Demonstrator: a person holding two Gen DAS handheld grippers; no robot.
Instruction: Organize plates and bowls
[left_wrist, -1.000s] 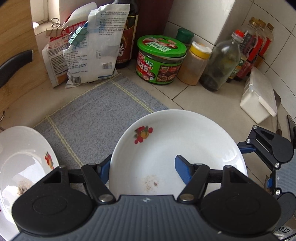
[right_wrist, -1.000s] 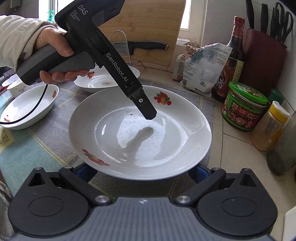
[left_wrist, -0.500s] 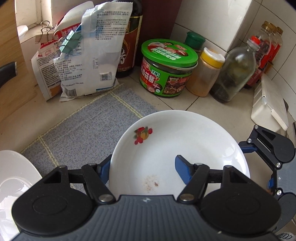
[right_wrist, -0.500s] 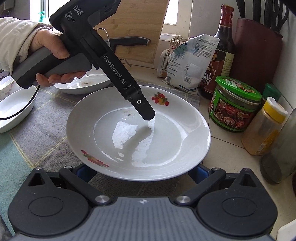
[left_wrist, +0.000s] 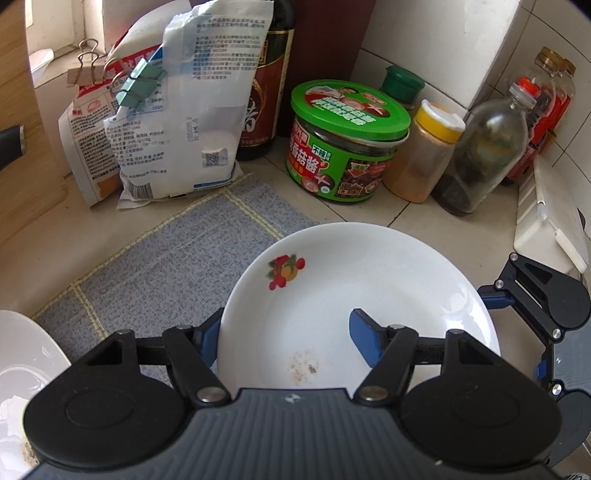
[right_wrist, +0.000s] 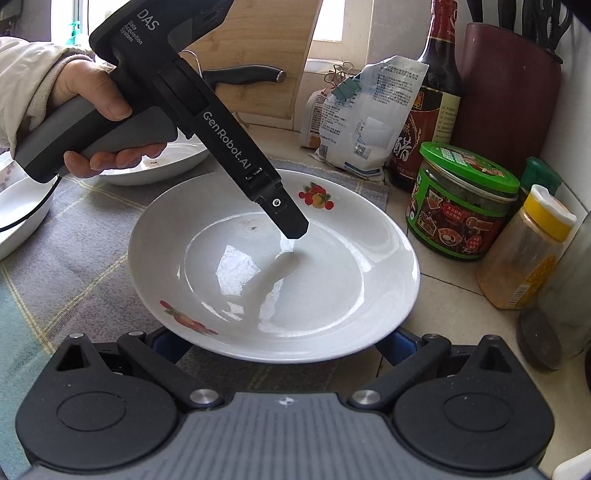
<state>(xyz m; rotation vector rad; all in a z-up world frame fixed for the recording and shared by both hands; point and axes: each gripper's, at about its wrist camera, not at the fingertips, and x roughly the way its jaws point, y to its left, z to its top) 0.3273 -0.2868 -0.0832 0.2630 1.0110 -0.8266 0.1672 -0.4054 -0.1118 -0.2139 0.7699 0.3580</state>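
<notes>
A white plate with fruit prints (left_wrist: 369, 288) is held tilted just above the right end of the grey mat (left_wrist: 177, 266). My left gripper (left_wrist: 286, 336) is shut on its left rim, one blue finger inside the plate and the other outside beneath the rim. In the right wrist view a hand holds that gripper (right_wrist: 221, 140), its fingertip (right_wrist: 291, 225) resting in the plate (right_wrist: 332, 295). My right gripper (right_wrist: 280, 354) is spread wide under the plate's near rim, with its fingertips hidden. It also shows at the plate's right edge (left_wrist: 532, 306).
Two more white dishes (right_wrist: 159, 166) (right_wrist: 18, 210) lie on the mat at the left. A green-lidded jar (right_wrist: 461, 206), a yellow-capped shaker (right_wrist: 524, 254), bottles (left_wrist: 480, 147), clipped bags (left_wrist: 177, 122) and a white box (left_wrist: 550, 221) crowd the tiled wall behind and right of the plate.
Both grippers carried the plate to the right, closer to the jars. The other dishes slid toward the left edge of both views. Neither grip has changed.
</notes>
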